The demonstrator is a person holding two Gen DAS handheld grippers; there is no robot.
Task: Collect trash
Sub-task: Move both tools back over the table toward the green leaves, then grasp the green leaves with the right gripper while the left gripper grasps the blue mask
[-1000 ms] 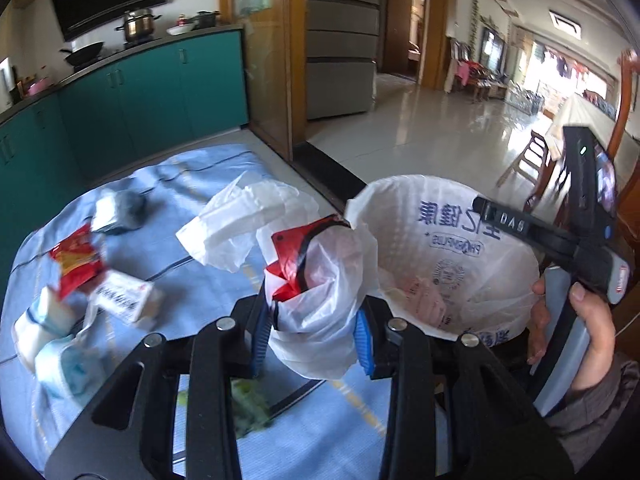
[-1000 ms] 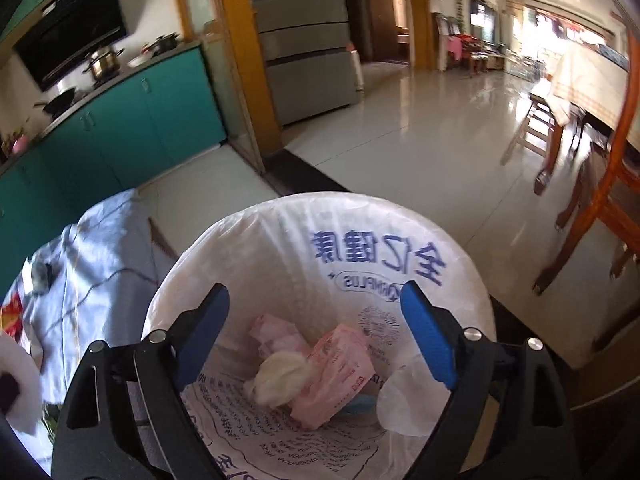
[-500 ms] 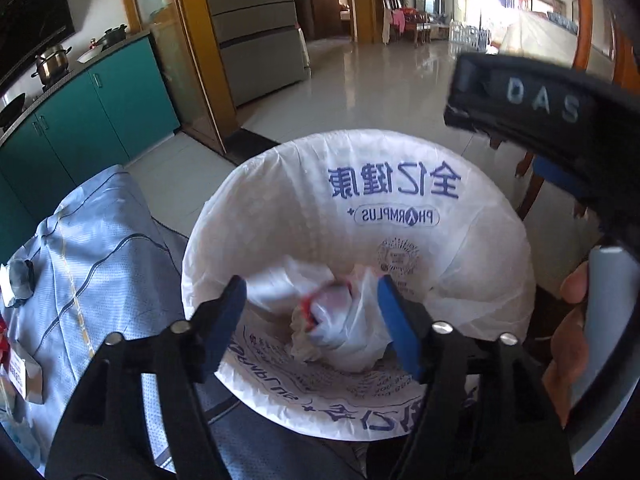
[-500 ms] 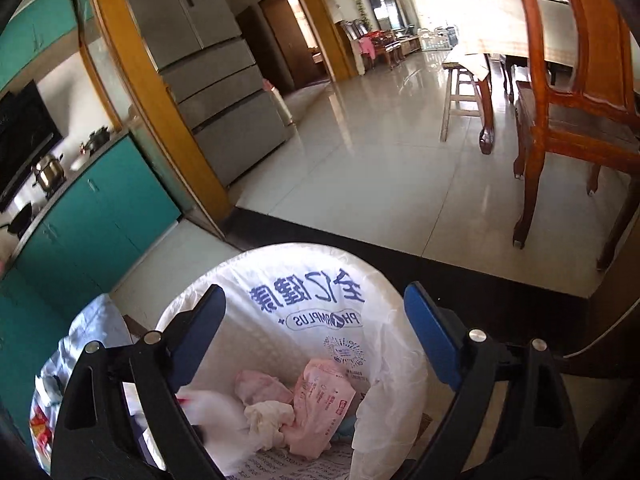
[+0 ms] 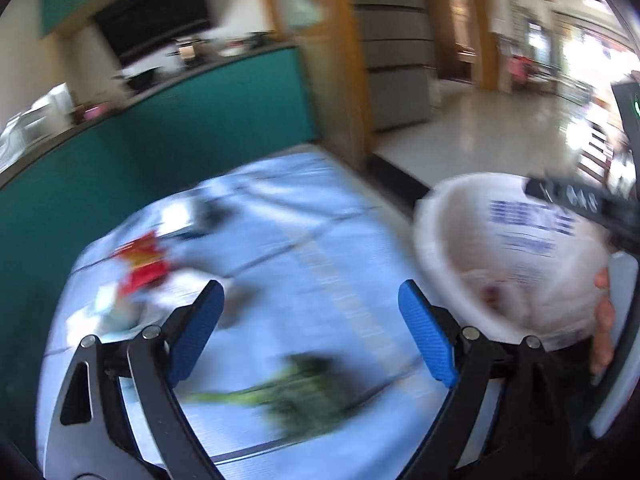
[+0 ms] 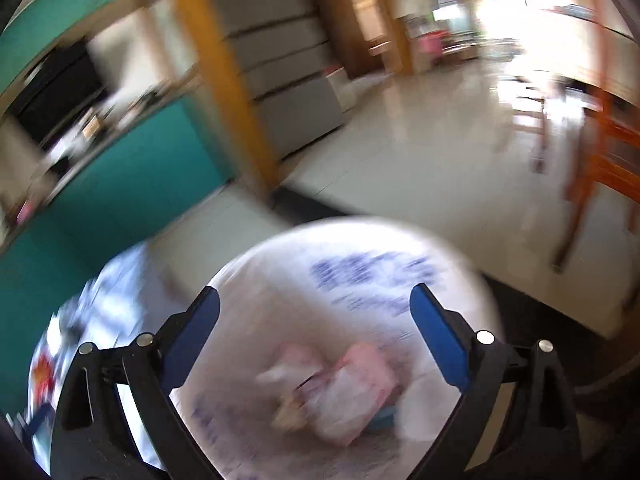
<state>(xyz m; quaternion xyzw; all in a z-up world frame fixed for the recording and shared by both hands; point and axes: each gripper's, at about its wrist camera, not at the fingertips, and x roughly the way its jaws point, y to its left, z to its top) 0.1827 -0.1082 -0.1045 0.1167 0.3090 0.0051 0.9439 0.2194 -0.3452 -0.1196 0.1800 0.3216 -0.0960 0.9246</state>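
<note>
Trash lies on a light blue cloth (image 5: 304,240) that covers the table. Both pictures are blurry, so small things are hard to make out.

The left gripper (image 5: 310,330) hangs over the cloth with its two blue pads far apart. Its jaws have just been opening, and nothing is between them. Just past the pads lies a green leafy scrap (image 5: 296,388), flat on the cloth. Farther off to the left lies a red wrapper (image 5: 142,266), with some white and pale blue bits beside it that are too blurry to name. A grey and white lump (image 5: 200,216) lies near the far edge of the cloth.

At the right of the left wrist view stands a bin lined with a white bag (image 5: 516,256) that has blue writing on it. It sits just beside the edge of the table. A person's hand (image 5: 602,320) shows at the right side of the bin, holding the handle of the other tool.

The right gripper (image 6: 314,338) points down into the same white bag (image 6: 360,264). Its jaws have just been opening too, the pads stand wide apart, and they hold nothing. Down in the bag lie a pink packet (image 6: 360,372) and a crumpled white plastic bag (image 6: 336,400), touching each other.

Behind it all are teal cupboards (image 5: 168,128) and a shiny pale floor (image 6: 432,168).
</note>
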